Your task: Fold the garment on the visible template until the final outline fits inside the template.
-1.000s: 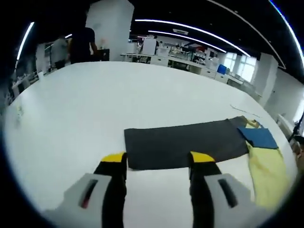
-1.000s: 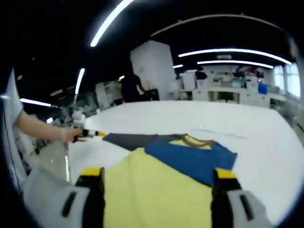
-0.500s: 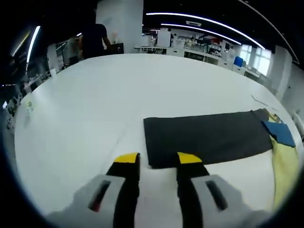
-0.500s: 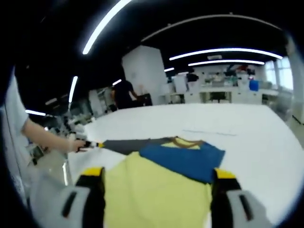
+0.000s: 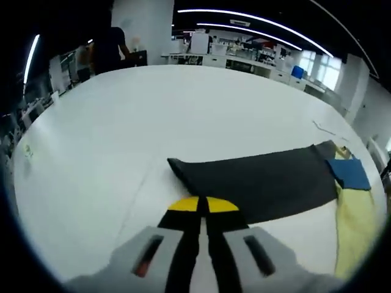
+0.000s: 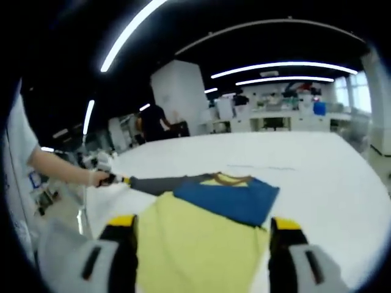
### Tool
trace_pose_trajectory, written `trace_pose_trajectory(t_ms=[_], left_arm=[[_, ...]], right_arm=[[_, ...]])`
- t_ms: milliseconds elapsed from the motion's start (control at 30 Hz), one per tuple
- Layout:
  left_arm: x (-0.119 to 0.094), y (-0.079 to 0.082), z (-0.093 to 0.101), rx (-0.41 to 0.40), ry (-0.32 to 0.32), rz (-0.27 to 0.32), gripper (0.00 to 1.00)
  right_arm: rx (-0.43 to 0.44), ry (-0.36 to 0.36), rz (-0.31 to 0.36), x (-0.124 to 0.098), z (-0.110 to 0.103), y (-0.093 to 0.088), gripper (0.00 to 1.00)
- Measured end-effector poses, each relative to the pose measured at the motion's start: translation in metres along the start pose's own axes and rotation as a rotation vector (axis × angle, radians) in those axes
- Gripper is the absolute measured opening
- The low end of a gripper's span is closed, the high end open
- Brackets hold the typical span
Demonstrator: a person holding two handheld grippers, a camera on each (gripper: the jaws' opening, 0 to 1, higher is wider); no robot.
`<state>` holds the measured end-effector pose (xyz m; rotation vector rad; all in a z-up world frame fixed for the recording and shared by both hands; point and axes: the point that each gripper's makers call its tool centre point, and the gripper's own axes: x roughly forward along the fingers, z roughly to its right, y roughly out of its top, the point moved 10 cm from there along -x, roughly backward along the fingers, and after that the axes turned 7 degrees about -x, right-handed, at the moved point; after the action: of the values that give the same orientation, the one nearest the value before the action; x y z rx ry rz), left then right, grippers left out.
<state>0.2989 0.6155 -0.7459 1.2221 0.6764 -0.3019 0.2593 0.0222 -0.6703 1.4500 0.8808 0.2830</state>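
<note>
Two jaws of your left gripper (image 5: 203,204) are clenched on the near edge of the dark sleeve (image 5: 256,180), flat on the white table (image 5: 122,122). Your right gripper (image 6: 201,226) gapes wide over the garment (image 6: 195,244), gripping nothing.

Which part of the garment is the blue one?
On the white table lies a garment in three colours. The blue panel sits in its middle, just below the brown-edged neckline. Unlike the yellow part by the right tongs and the dark sleeve, it is bright blue.
</note>
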Motion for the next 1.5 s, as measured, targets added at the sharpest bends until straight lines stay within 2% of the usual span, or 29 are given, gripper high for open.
trace_pose_trajectory(t_ms=[100,200,300,367,433,533,667,733,767,800,867,933,1067,1133,1500], left_arm=[[0.010,0.003,0.013,0.024,-0.088,0.023,0.00],[0.005,0.016,0.044,0.061,-0.182,0.035,0.00],[0.005,0.020,0.072,0.079,-0.248,0.040,0.00],[0.005,0.022,0.086,0.080,-0.270,0.045,0.00],[0.014,0.030,0.095,0.076,-0.308,0.045,0.00],[0.007,0.029,0.134,0.082,-0.362,0.048,0.00],[0.010,0.028,0.166,0.066,-0.428,0.056,0.00],[0.012,0.029,0.176,0.063,-0.432,0.057,0.00],[0.013,0.029,0.188,0.042,-0.456,0.055,0.00],[0.019,0.033,0.185,0.034,-0.469,0.055,0.00],[0.020,0.029,0.206,0.030,-0.489,0.053,0.00],[0.030,0.032,0.219,0.039,-0.507,0.044,0.00],[0.036,0.026,0.257,0.041,-0.552,0.028,0.00],[0.043,0.027,0.264,0.054,-0.574,0.022,0.00],[0.064,0.010,0.342,0.066,-0.686,-0.035,0.00]], right_arm=[[0.003,0.007,0.008,0.001,-0.001,0.000,0.88],[-0.008,0.014,0.008,0.002,0.001,0.000,0.87],[-0.001,0.023,0.012,0.003,0.002,0.001,0.87],[-0.007,0.023,0.014,0.003,0.003,0.003,0.87],[-0.012,0.022,0.022,0.003,0.006,0.004,0.87],[-0.004,0.017,0.034,0.002,0.008,0.006,0.87],[-0.002,0.002,0.029,-0.002,0.010,0.006,0.86],[-0.005,-0.009,0.033,-0.006,0.013,0.006,0.86],[0.000,-0.014,0.032,-0.008,0.014,0.006,0.86],[0.004,-0.020,0.034,-0.010,0.016,0.006,0.86],[0.010,-0.033,0.035,-0.013,0.020,0.005,0.85],[0.013,-0.044,0.043,-0.017,0.022,0.004,0.85],[0.022,-0.067,0.038,-0.021,0.024,-0.001,0.85],[0.036,-0.074,0.040,-0.023,0.025,-0.004,0.85],[0.049,-0.082,0.014,-0.018,0.029,-0.011,0.85]])
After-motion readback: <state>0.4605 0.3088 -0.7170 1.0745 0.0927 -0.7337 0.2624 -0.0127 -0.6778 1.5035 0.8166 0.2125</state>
